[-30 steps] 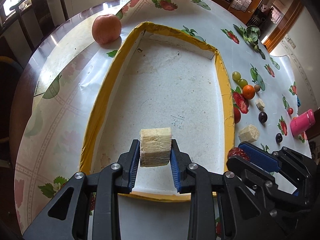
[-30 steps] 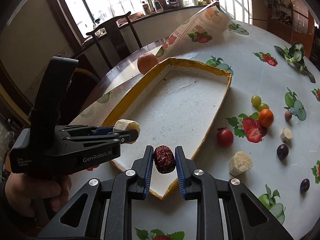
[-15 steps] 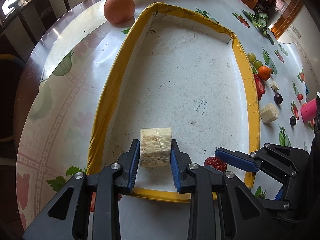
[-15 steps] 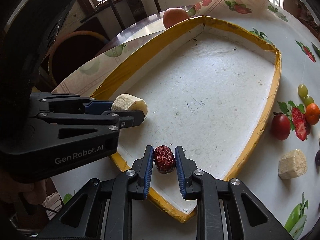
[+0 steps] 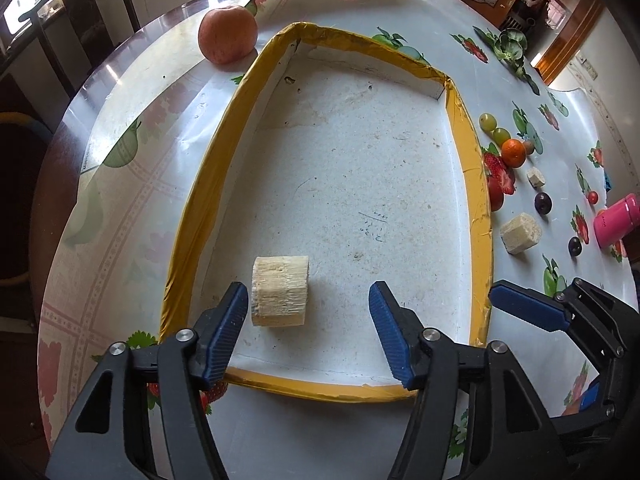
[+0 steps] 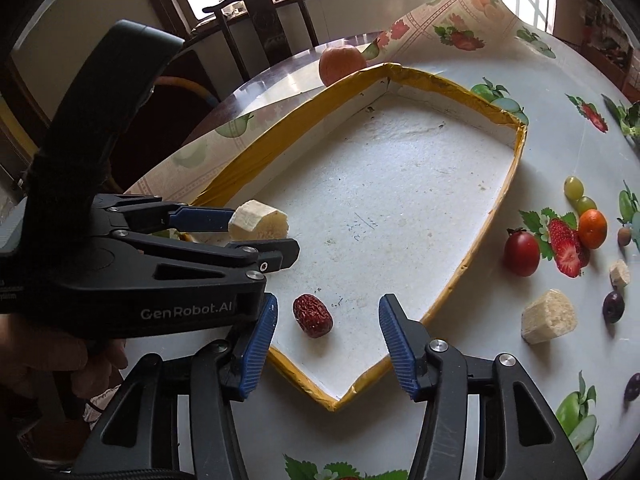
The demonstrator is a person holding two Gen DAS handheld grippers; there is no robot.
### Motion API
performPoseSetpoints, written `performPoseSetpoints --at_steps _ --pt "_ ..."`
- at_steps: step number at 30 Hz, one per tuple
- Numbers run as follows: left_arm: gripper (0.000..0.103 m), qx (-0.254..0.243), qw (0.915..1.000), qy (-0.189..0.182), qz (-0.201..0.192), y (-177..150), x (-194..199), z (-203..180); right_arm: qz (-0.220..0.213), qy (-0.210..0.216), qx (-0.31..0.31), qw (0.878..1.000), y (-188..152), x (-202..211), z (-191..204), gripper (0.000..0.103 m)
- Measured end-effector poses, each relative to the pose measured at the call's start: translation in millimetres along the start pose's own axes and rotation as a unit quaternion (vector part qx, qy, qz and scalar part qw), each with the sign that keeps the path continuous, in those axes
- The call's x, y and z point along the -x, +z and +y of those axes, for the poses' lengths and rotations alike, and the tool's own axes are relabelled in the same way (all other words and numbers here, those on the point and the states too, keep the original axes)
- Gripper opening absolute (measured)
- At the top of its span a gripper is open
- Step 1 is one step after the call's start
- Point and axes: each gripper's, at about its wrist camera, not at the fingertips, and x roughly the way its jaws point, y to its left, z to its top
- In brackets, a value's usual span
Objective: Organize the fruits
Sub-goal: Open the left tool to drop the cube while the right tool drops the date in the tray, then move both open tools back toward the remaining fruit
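Both fruits lie free in the tray [image 5: 472, 168], jaws spread wide.
Lift the left gripper [image 5: 310, 330] straight off the banana chunk [image 5: 280, 290] at near left, and the right gripper [image 6: 326, 344] off the red date [image 6: 312, 315], without nudging either.

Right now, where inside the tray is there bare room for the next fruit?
The tray floor is bare from the middle to its far wall. Only the near end is taken: cane chunk near-left, red date near-right. Outside the right rim, loose fruit crowds the tablecloth.
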Motion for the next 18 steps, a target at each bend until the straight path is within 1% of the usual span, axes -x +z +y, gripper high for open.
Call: performPoseSetpoints --at_steps 5,9,18 --pt "0.062 -0.002 0.9999 -0.002 -0.011 -1 10 -10 -0.023 -0.006 -0.018 1.0 -10 26 -12 0.055" --pt "0.062 -0.007 0.9998 -0.005 -0.018 -3 17 -20 -0.033 -0.015 -0.037 0.999 -23 45 -24 0.055" --pt "0.062 -0.022 0.9992 -0.014 -0.03 -6 31 -43 -0.043 -0.034 -0.074 0.996 -45 67 -52 0.055"
